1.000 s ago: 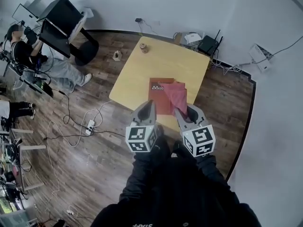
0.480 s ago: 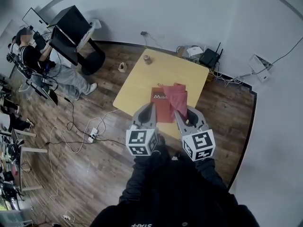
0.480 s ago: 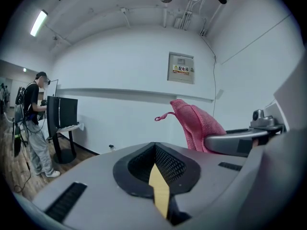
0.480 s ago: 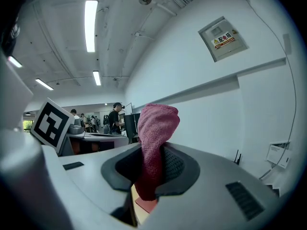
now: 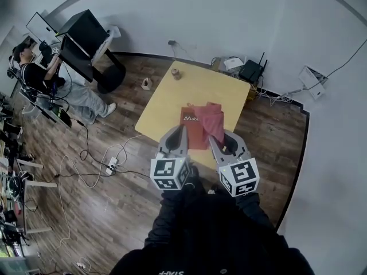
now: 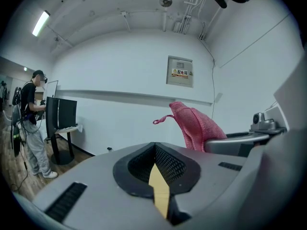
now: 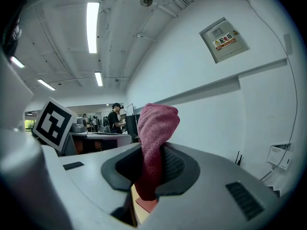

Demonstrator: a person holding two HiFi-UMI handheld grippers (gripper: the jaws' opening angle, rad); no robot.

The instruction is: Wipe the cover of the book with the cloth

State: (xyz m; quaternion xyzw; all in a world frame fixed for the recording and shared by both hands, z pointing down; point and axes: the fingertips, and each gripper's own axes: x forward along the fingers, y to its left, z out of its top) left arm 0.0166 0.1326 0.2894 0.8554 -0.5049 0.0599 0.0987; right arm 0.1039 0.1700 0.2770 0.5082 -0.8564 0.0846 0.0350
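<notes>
Head view: the book (image 5: 191,128) lies on the table (image 5: 172,93) near its close edge. The cloth (image 5: 211,119) shows over its right half, held by my right gripper (image 5: 220,141). My left gripper (image 5: 178,133) hovers beside it, over the book's left side.

Left gripper view: jaws pressed together, nothing between them.

Right gripper view: jaws pinching the cloth, which sticks up out of them; a sliver of book shows below.

I judge the cloth is secured but held off the cover, so the wiping itself is left to do.
</notes>
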